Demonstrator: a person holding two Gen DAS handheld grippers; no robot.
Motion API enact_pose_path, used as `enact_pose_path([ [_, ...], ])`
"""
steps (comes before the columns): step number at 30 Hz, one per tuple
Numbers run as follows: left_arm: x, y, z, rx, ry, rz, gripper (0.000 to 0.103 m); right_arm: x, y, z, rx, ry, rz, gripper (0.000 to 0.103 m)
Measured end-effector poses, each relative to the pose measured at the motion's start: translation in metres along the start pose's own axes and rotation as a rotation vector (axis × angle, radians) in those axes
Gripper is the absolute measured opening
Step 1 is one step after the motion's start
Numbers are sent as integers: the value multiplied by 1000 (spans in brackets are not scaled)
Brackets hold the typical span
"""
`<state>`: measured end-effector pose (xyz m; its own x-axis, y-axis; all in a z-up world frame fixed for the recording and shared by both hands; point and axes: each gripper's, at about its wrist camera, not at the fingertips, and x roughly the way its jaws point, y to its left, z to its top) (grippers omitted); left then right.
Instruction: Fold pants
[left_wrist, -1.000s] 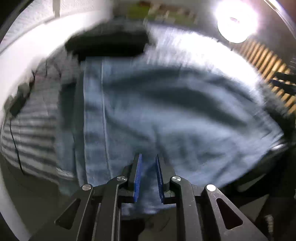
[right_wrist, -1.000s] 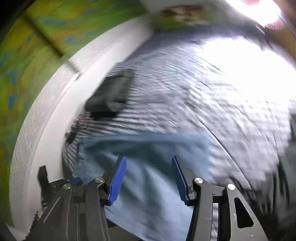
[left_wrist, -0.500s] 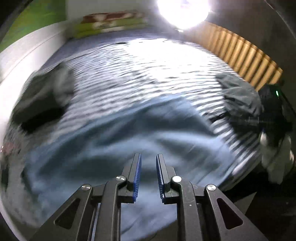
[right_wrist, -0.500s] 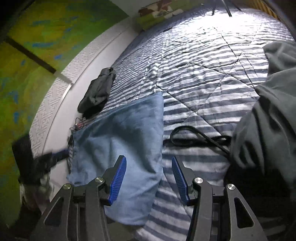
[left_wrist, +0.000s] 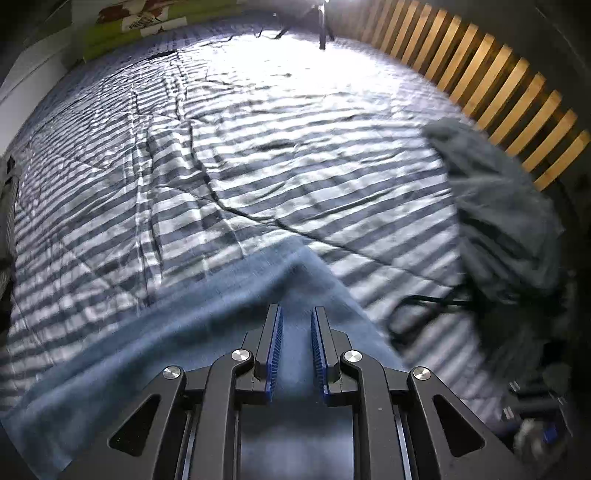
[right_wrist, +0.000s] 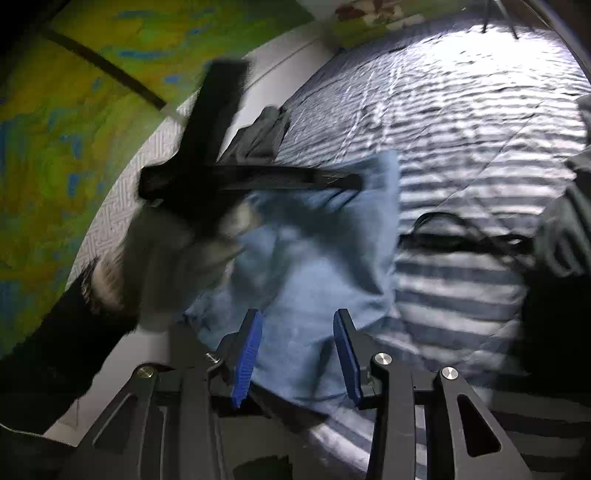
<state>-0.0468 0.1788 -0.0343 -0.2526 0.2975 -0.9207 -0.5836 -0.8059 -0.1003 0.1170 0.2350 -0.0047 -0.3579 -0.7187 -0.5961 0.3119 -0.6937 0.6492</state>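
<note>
Basically the light blue soft-cotton pants (right_wrist: 325, 236) lie part-folded on the grey-and-white striped quilt (left_wrist: 295, 166), filling the lower centre of the right wrist view, long axis running from bottom edge toward upper centre. Right gripper (right_wrist: 297, 354) is closing, cloth between the pads, pressing unclear. Left gripper (left_wrist: 295, 350), a narrow gap, seems to pinch a pulled-up blue fold. Right looks nearer the bottom edge; a dark crumpled garment (left_wrist: 498, 206) sits mid-right.
</note>
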Motion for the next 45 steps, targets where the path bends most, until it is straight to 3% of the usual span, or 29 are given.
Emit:
enact_pose_path([
  [1, 9, 3, -1, 8, 10, 22, 17, 8, 2, -3, -22, 48, 6, 37],
  [4, 18, 12, 4, -15, 8, -4, 16, 27, 1, -20, -87, 172, -47, 35],
  [7, 11, 18, 5, -15, 0, 43, 15, 14, -4, -19, -111, 207, 31, 35],
  [12, -37, 13, -18, -6, -82, 12, 15, -33, -45, 8, 52, 29, 51, 35],
  [16, -79, -16, -72, 45, -127, -37, 16, -38, -62, 35, 133, -46, 1, 35],
  [20, -90, -39, -120, 35, -120, -85, 16, -9, -49, 60, 72, -4, -92, 35],
  [23, -76, -51, -144, 32, -96, -128, 15, 17, -47, 78, 40, 30, -167, 35],
  [25, -51, -64, -167, 91, 3, -75, 15, 29, -51, 84, 28, 42, -195, 35],
  [27, -56, -66, -180, 121, -50, -61, 16, 37, -55, 92, 30, 50, -216, 35],
  [30, -74, -58, -180, 63, -60, -79, 15, 42, -65, 104, 69, 33, -235, 35],
  [33, -90, -62, -181, 98, -94, -45, 15, 51, -72, 114, 108, 32, -248, 37],
  [39, -90, -71, -170, 95, -138, -84, 15, 78, -83, 123, 184, 72, -147, 37],
  [40, -86, -77, -167, 95, -138, -105, 15, 80, -83, 124, 184, 75, -138, 34],
  [41, -79, -84, -164, 100, -135, -127, 15, 82, -82, 126, 178, 71, -147, 21],
  [44, -46, -96, -163, 117, -83, -114, 12, 85, -89, 132, 189, 73, -180, 13],
  [45, -47, -94, -164, 98, -112, -130, 12, 85, -93, 132, 198, 73, -178, 13],
])
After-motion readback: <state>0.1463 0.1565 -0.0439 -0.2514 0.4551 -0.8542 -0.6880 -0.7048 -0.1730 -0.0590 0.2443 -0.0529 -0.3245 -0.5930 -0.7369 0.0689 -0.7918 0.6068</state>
